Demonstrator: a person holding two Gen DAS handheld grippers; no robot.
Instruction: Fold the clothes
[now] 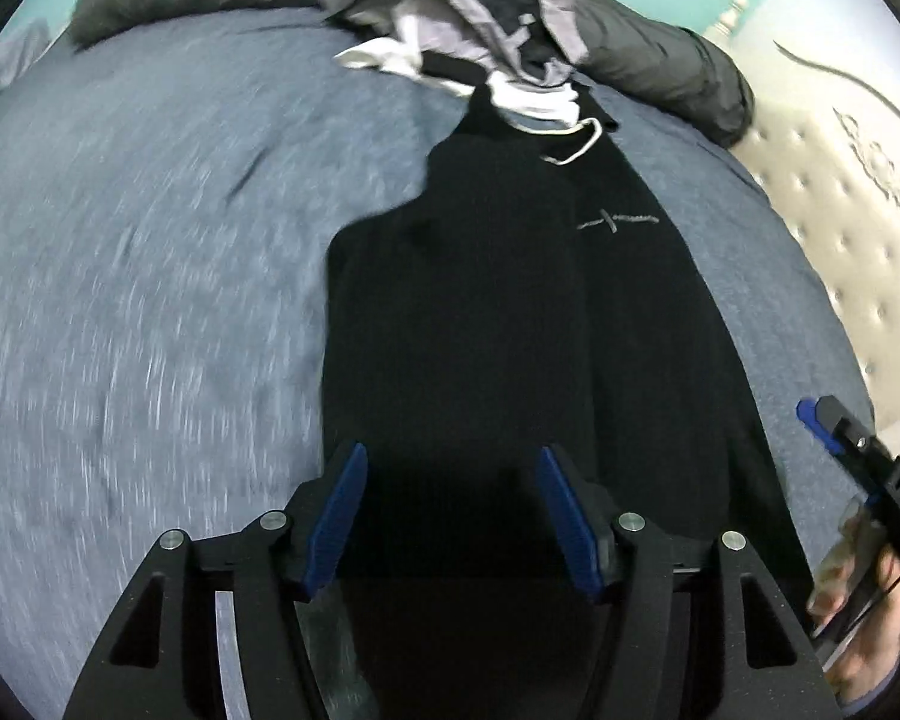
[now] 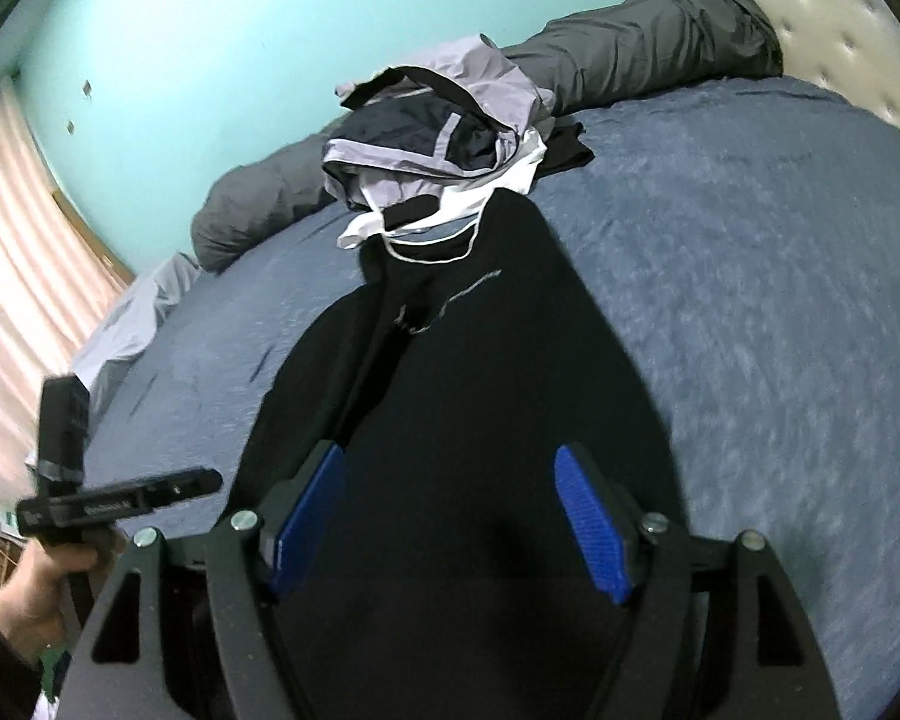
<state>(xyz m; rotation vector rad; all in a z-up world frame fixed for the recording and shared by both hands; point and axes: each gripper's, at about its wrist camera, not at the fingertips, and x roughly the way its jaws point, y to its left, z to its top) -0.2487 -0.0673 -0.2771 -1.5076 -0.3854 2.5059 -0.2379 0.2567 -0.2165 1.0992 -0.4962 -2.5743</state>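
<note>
Blue-padded black fingers of the left gripper (image 1: 453, 516) fill the bottom of the left wrist view, standing well apart with nothing between the pads; only the dark cloth of the garment lies beneath the gap. Those of the right gripper (image 2: 450, 525) look much the same in the right wrist view: spread wide, gripping nothing, poised over the same cloth.

That cloth is a long black knitted garment (image 1: 498, 324) spread flat on the blue-grey textured bed cover (image 1: 138, 300), running lengthwise away from both cameras. It appears folded along its length, with one long edge lapped over the middle. A small pale stitched mark (image 1: 618, 221) shows on its upper part, and a thin white cord (image 1: 576, 147) loops at its far end.

Just beyond that end, touching it, sits a loose pile of clothes in grey, dark navy and white (image 2: 444, 144). Behind the pile a dark grey pillow (image 2: 642, 54) lies against the cream tufted headboard (image 2: 834, 18), and another grey pillow (image 2: 252, 204) lies to the left. A turquoise wall (image 2: 240, 48) and a pale pink curtain (image 2: 18, 252) stand behind.

Each camera catches the other gripper at its edge, held in a person's hand (image 2: 42, 576). Parts of both views are blurred.
</note>
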